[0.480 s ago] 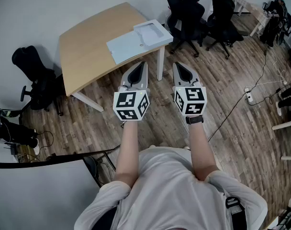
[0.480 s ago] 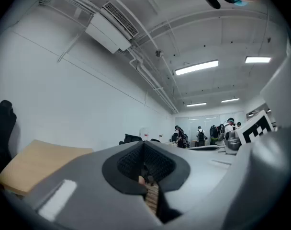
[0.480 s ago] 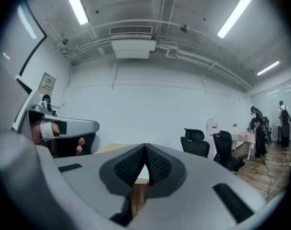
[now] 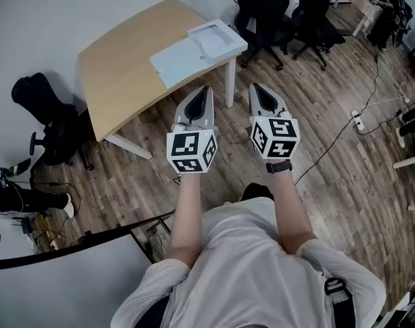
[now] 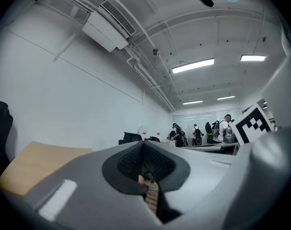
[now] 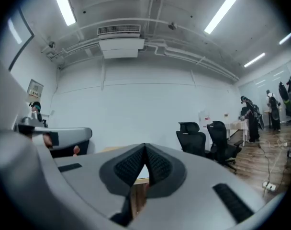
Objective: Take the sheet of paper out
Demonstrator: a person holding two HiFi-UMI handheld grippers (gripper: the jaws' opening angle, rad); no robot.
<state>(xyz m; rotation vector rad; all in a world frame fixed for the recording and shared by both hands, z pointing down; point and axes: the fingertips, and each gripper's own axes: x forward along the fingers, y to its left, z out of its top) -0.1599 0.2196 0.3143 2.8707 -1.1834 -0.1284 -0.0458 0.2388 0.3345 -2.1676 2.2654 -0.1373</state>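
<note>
A pale blue flat folder (image 4: 180, 61) lies at the near right corner of the light wood table (image 4: 119, 67), with a shallow white tray (image 4: 218, 38) touching its far side. No separate sheet of paper can be made out. My left gripper (image 4: 205, 88) and right gripper (image 4: 254, 86) are held level side by side over the wooden floor, short of the table's near edge. Both are shut with nothing between the jaws. In the left gripper view the closed tips (image 5: 143, 143) point past the tabletop (image 5: 35, 164). In the right gripper view the tips (image 6: 145, 146) meet too.
Black office chairs (image 4: 262, 9) stand right of the table, and another chair (image 4: 44, 115) stands to its left. A cable and power strip (image 4: 358, 121) lie on the floor at right. A white panel (image 4: 64, 279) is at lower left. People (image 5: 198, 133) stand far off.
Both grippers stay shut and side by side. The head view has shifted slightly, so the table sits a little higher and further left in the picture.
</note>
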